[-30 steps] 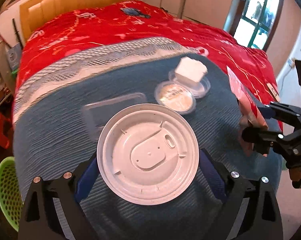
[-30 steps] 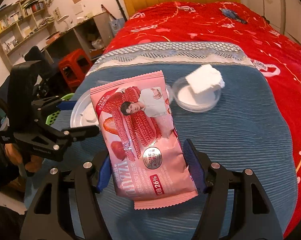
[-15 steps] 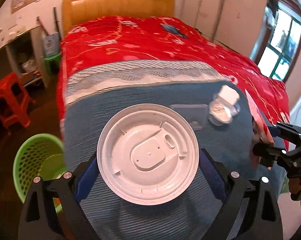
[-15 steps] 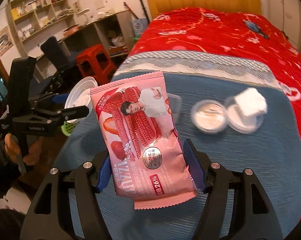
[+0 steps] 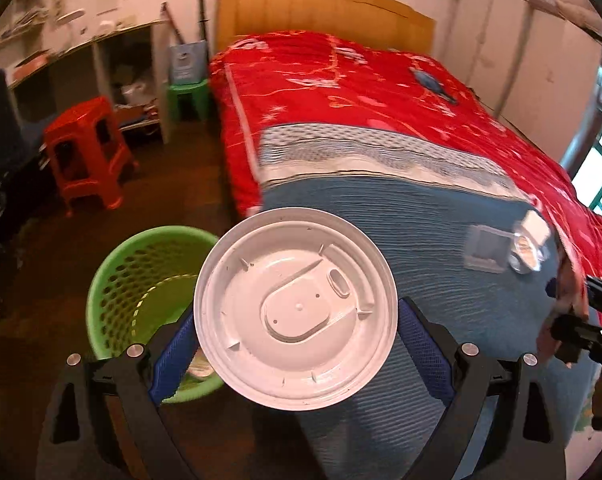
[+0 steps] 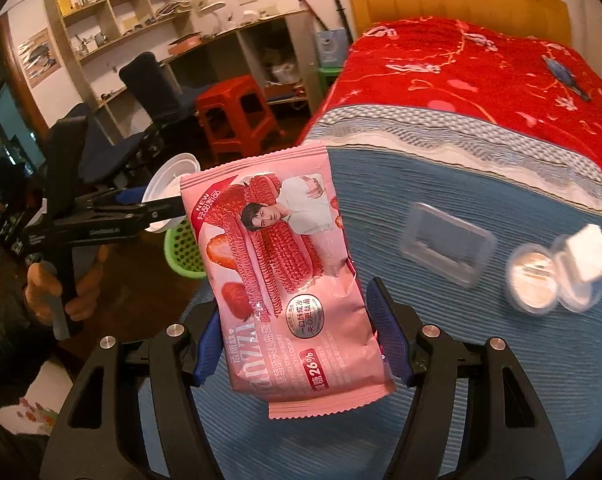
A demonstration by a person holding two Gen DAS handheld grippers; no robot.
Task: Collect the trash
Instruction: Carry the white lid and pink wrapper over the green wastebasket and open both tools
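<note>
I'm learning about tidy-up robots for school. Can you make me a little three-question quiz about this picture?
1. True or false: the left gripper holds a white round lid.
2. What does the right gripper hold? A) a pink snack wrapper B) a blue sock C) a spoon
3. Fill in: the bin on the floor beside the bed is a ____ basket.

Key: 1. true. 2. A, the pink snack wrapper. 3. green; the green basket shows just left of the lid.
</note>
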